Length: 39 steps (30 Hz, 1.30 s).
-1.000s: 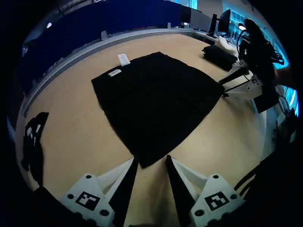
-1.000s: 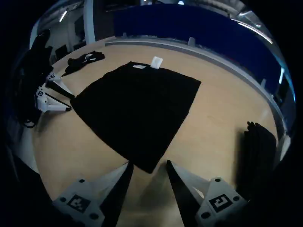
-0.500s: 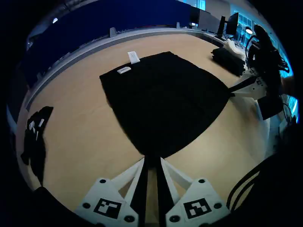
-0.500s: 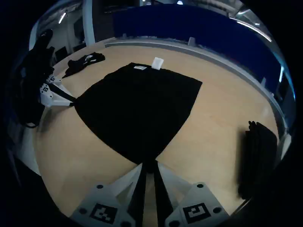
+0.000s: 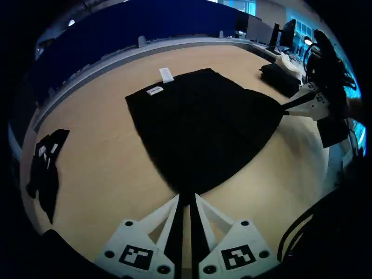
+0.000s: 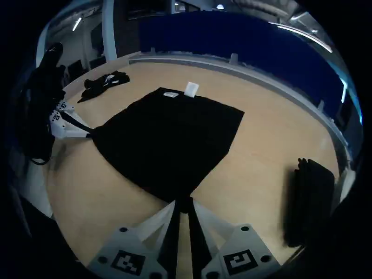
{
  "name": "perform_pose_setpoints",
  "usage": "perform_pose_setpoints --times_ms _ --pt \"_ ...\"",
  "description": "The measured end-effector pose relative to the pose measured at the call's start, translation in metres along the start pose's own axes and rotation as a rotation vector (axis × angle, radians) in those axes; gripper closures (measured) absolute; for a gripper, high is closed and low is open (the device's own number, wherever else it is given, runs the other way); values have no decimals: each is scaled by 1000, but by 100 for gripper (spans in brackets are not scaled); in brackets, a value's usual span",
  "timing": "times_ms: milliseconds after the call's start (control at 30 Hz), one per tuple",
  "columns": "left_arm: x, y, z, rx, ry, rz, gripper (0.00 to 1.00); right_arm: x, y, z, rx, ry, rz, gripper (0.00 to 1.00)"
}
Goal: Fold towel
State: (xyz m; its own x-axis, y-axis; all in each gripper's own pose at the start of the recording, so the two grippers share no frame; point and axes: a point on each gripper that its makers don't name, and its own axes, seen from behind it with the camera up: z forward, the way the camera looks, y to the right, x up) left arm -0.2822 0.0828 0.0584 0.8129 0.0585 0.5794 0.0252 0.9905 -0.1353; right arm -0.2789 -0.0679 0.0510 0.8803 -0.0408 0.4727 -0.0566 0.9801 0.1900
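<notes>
Over 1 second the left claw (image 5: pixel 188 196) went from spread wide to pinched on a corner of the towel (image 5: pixel 204 121). The right claw (image 6: pixel 184 203) did likewise at another corner.

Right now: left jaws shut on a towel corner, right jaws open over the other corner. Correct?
No. The right gripper isn't open: the right gripper view shows its jaws shut on a corner of the black towel. The left gripper is shut on the other.

Two hand-held grippers (image 5: pixel 188 197) (image 6: pixel 183 202), one towel (image 5: pixel 204 125) — one folded stack (image 6: pixel 309 200), one crumpled cloth (image 5: pixel 46 172).
</notes>
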Motion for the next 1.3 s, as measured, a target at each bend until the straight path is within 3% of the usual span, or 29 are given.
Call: perform_pose_setpoints --times_ms 500,833,1000,1300 --pt "29 0 -61 17 14 -23 91 55 -12 -51 19 63 -24 89" --pt "51 10 -96 12 44 -44 91 70 -17 -87 16 76 -14 89" --pt "54 17 -108 3 48 -43 92 70 -18 -97 27 74 7 89" --pt "59 21 -111 1 54 -62 91 67 -13 -99 26 65 6 89"
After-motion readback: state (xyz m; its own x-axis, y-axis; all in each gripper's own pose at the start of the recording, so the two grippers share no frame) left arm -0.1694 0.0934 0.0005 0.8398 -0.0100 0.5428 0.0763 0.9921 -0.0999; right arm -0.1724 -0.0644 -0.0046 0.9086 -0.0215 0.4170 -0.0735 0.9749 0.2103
